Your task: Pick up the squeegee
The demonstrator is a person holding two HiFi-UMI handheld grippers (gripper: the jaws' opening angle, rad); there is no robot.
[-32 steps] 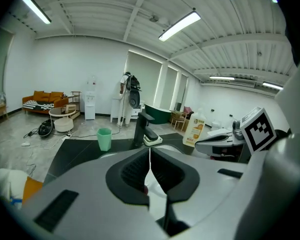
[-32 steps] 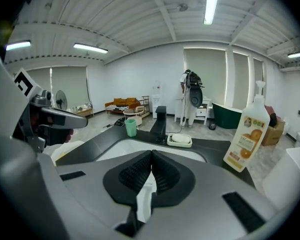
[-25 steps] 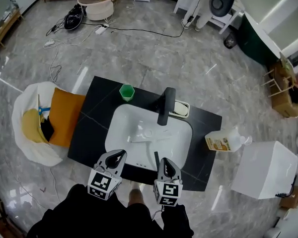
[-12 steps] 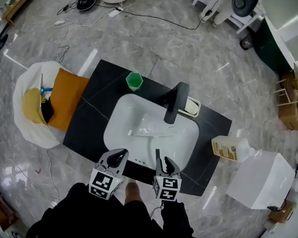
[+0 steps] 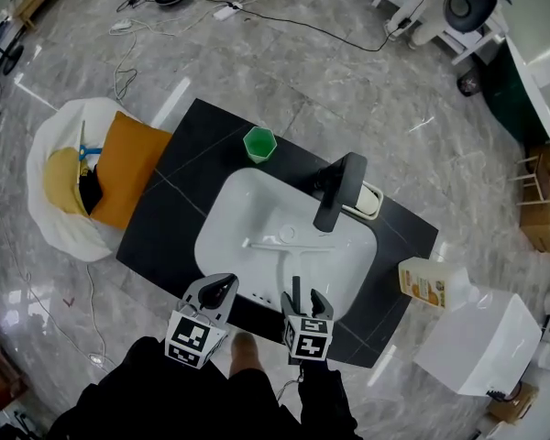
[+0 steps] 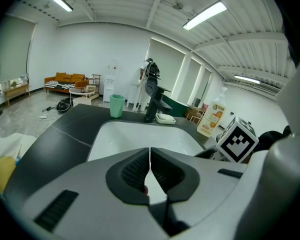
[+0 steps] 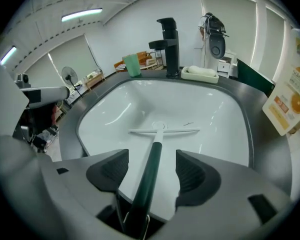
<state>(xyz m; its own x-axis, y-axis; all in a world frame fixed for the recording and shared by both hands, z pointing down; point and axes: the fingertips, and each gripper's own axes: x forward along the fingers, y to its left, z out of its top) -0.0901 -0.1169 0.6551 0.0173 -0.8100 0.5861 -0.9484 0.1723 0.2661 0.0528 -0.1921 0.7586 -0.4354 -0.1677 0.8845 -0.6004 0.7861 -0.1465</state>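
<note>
The squeegee [image 5: 273, 243] lies in the white sink [image 5: 222, 200], its white blade across the basin floor and its dark green handle [image 7: 151, 169] slanting up to the near rim. My right gripper [image 5: 304, 301] hangs over that rim, pointing steeply down. Its jaws are opening, and the handle runs between them with a gap on both sides, neither pad pressing on it. My left gripper [image 5: 215, 291] is beside it at the left, over the near rim, shut with nothing between its pads [image 6: 140, 170].
A black faucet [image 5: 335, 193] rises at the sink's far side, a soap dish [image 5: 371, 200] beside it and a green cup [image 5: 258, 144] to its left. A soap bottle [image 5: 435, 282] and a white box [image 5: 481, 337] are at the right. A white basket [image 5: 73, 191] holding orange cloth is at the left.
The right gripper's jaws have gone from shut to wide apart around the handle. Both grippers have dropped toward the sink's near rim, and the head view has shifted so the sink sits lower and nearer.
</note>
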